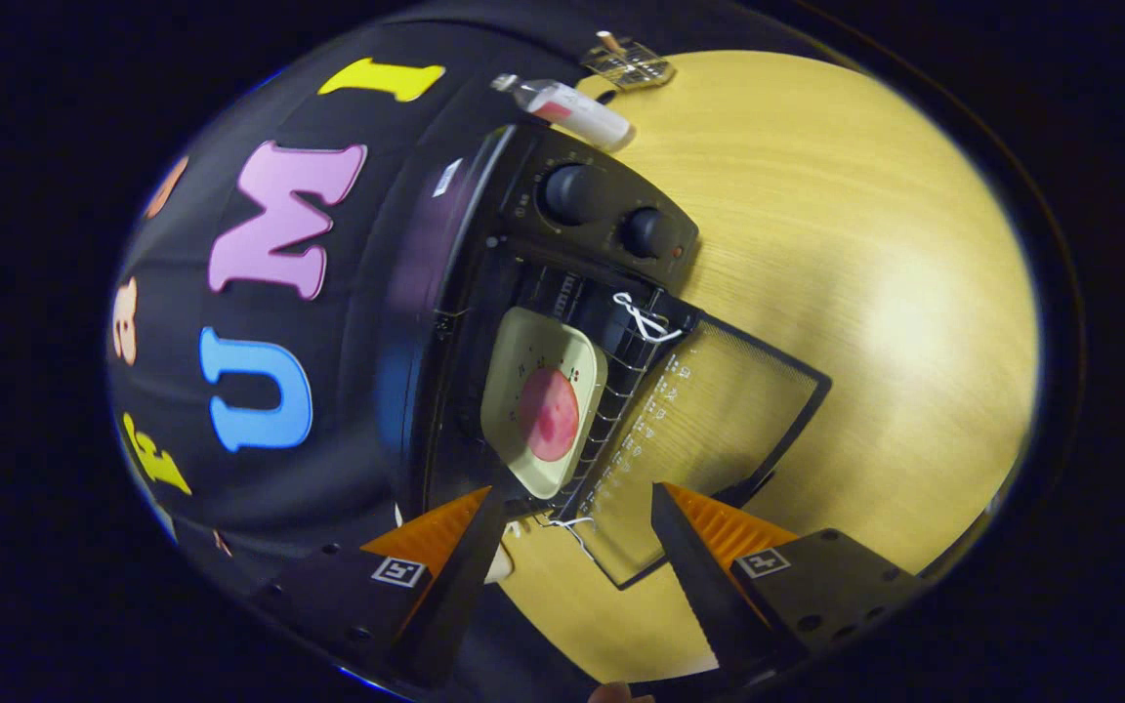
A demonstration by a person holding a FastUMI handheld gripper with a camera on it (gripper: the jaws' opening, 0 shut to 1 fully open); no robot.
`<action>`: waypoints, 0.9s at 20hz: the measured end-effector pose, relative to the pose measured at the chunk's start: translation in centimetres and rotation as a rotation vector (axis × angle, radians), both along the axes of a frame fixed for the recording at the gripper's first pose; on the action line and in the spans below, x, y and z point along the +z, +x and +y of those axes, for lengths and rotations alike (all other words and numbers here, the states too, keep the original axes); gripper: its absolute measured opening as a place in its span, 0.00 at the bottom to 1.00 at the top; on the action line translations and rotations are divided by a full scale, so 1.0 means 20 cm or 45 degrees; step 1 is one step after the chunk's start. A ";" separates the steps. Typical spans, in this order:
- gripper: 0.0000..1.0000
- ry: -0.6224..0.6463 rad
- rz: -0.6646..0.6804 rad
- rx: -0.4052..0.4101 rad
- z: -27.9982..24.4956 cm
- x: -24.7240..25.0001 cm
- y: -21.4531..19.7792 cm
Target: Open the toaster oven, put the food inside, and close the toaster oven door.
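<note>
We see our gripper [577, 503] spread wide with nothing held, just ahead of its fingers the toaster oven [562, 322] with its glass door [719, 430] dropped open on the wooden table [865, 244], the plate of food [545, 410] resting on the rack inside.
</note>
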State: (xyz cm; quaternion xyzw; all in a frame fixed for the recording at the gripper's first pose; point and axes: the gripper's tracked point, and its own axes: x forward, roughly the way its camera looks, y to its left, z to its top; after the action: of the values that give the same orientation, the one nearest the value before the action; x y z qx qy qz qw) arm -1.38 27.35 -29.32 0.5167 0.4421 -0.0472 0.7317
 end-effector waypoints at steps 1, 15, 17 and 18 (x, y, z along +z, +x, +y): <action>0.99 -0.050 -0.032 0.065 -0.01 0.01 -0.04; 0.99 -0.875 -0.187 0.891 -0.01 -0.35 -0.42; 0.99 -0.903 -0.171 0.921 0.02 -0.42 -0.43; 0.99 -0.907 -0.156 0.929 0.03 -0.45 -0.42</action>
State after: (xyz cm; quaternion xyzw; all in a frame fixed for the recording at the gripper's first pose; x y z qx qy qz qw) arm -9.88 27.98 -38.34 0.0490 0.5065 0.0939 0.8557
